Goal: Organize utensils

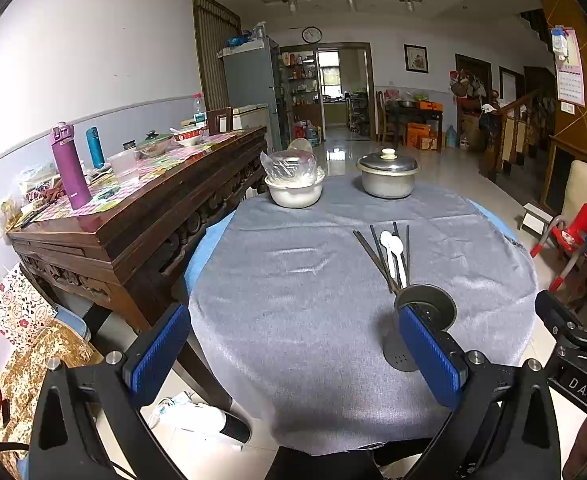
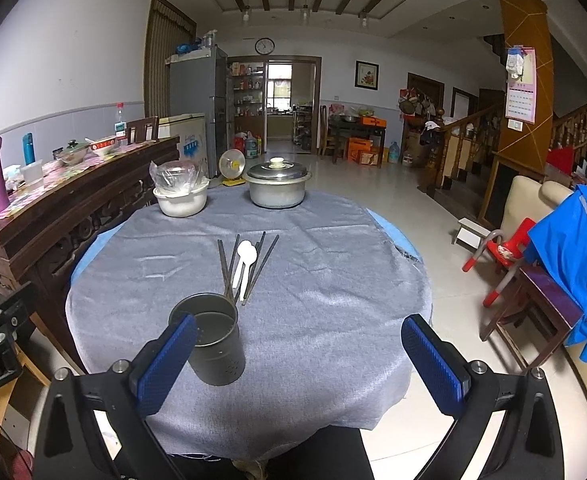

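Two white spoons and chopsticks lie beyond the empty holder, awaiting sorting; both grippers spread wide

On a grey-clothed round table, dark chopsticks and two white spoons lie beyond a metal utensil holder at five o'clock. The left gripper, jaws wide apart, hovers empty at six.

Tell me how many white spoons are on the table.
2. Both white spoons lie side by side among the dark chopsticks on the grey cloth, just beyond the metal holder.
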The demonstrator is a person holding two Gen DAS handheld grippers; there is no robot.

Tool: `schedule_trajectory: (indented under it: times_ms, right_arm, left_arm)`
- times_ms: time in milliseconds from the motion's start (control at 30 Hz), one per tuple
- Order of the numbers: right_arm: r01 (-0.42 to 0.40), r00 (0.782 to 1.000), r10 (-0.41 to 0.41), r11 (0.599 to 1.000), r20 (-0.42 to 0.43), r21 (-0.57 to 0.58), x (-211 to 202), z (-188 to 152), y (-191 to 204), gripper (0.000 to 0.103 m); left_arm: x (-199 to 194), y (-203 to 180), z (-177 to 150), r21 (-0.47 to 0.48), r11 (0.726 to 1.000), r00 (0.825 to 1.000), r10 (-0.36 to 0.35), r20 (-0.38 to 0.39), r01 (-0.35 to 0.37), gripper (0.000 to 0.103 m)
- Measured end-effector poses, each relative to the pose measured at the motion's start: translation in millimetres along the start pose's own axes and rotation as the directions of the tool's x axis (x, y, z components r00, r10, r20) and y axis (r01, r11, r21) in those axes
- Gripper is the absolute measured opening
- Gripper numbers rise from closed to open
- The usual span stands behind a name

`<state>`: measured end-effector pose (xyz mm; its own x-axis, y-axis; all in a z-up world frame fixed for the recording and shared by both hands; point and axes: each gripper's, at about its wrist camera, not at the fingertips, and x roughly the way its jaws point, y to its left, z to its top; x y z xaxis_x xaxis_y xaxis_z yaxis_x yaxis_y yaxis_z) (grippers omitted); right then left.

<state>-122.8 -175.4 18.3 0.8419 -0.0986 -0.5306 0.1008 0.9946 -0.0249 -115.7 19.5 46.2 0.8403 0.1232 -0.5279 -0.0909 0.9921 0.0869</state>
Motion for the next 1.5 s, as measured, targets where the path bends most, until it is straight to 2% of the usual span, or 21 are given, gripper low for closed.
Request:
schedule_trajectory:
  times_ms: [300,400,833,967,1100,1200,1267,1400,1433,1500]
  right_arm:
    - [0.002,1.0,-0.002,1.0,-0.014,-0.002,2.9,-1.2,0.2,0.103]
    - [0.002,1.0,-0.002,1.0,0.011,0.003,5.1,-3.2,-1.6,0.103]
    - [0.024,0.998,-0.024,1.0,-0.06,0.01,25.3,6.3,-6.3,0.103]
    - [0.036,0.996,-0.035,0.999,-0.08,0.008,37.8,12.1,-8.0,0.103]
    - [0.02,0.995,-0.018,1.0,-0.097,0.016,56.0,23.2,-12.7,0.103]
    - [-0.029,0.993,0.033,0.999,-0.113,0.04,77.3,34.7,-21.1,0.103]
    - [-0.098,0.985,0.106,0.993,-0.136,0.065,99.7,45.0,-28.0,0.103]
    - [-0.23,0.952,0.245,0.968,-0.182,0.1,148.6,63.3,-34.3,0.102]
    - [-0.251,0.945,0.266,0.963,-0.189,0.102,162.1,67.5,-34.4,0.099]
    - [-0.29,0.925,0.311,0.949,-0.217,0.122,198.2,75.9,-33.6,0.092]
  left_arm:
    - [5.8,-2.3,-0.4,0.002,1.0,1.0,-0.013,-0.014,0.013,0.103]
    - [8.2,-4.9,2.5,0.002,1.0,1.0,-0.021,-0.017,0.021,0.103]
    - [27.9,-11.4,20.5,0.007,1.0,0.999,-0.028,-0.022,0.029,0.103]
    - [42.3,-12.0,33.0,0.003,0.999,0.999,-0.036,-0.034,0.036,0.103]
    - [70.9,-11.4,45.2,0.005,0.997,0.994,-0.075,-0.079,0.076,0.103]
    - [104.2,-5.8,53.9,-0.023,0.995,0.984,-0.103,-0.143,0.101,0.103]
    - [125.6,-1.6,56.9,-0.049,0.993,0.977,-0.118,-0.178,0.111,0.103]
    - [181.3,3.3,66.2,-0.097,0.983,0.955,-0.175,-0.239,0.156,0.103]
    - [190.6,2.5,66.8,-0.102,0.981,0.951,-0.186,-0.248,0.165,0.1]
    - [216.4,-2.0,70.6,-0.11,0.976,0.938,-0.213,-0.273,0.19,0.088]
